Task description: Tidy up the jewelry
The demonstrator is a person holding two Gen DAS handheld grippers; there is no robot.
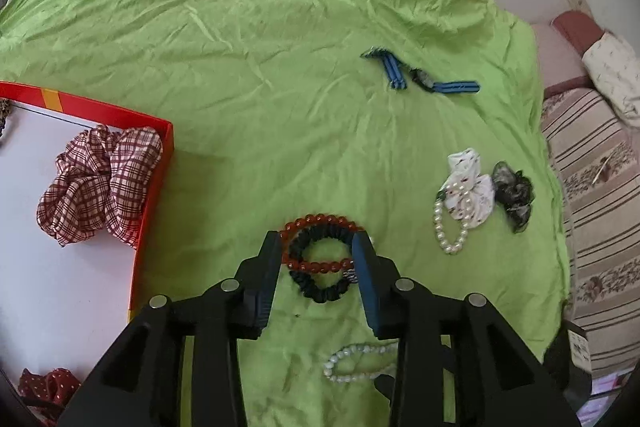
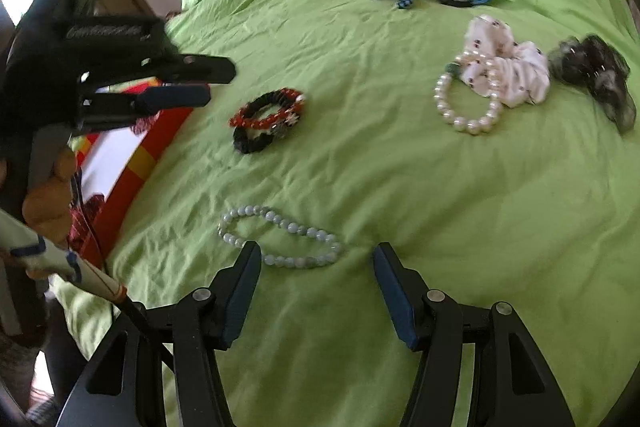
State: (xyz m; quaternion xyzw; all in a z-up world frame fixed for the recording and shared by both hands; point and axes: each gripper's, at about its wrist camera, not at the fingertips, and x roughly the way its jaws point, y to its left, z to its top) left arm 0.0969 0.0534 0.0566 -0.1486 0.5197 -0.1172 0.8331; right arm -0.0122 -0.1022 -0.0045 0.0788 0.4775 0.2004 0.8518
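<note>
My left gripper (image 1: pixel 318 247) is open above a red bead bracelet (image 1: pixel 320 265) lying over a black scrunchie (image 1: pixel 320 293) on the green sheet; its jaws stand either side of the pair. In the right wrist view the left gripper (image 2: pixel 216 81) hovers left of that pair (image 2: pixel 266 121), apart from it. My right gripper (image 2: pixel 316 255) is open and empty, just behind a pale bead bracelet (image 2: pixel 280 239), which also shows in the left wrist view (image 1: pixel 356 363). A pearl bracelet (image 2: pixel 466 103) overlaps a white scrunchie (image 2: pixel 508 71).
A red box (image 1: pixel 154 187) with a white floor holds a plaid scrunchie (image 1: pixel 100 183) and a red dotted one (image 1: pixel 44 383). A dark sheer scrunchie (image 2: pixel 596 75) and blue hair clips (image 1: pixel 420 75) lie further out. A striped sofa (image 1: pixel 600 227) borders the sheet.
</note>
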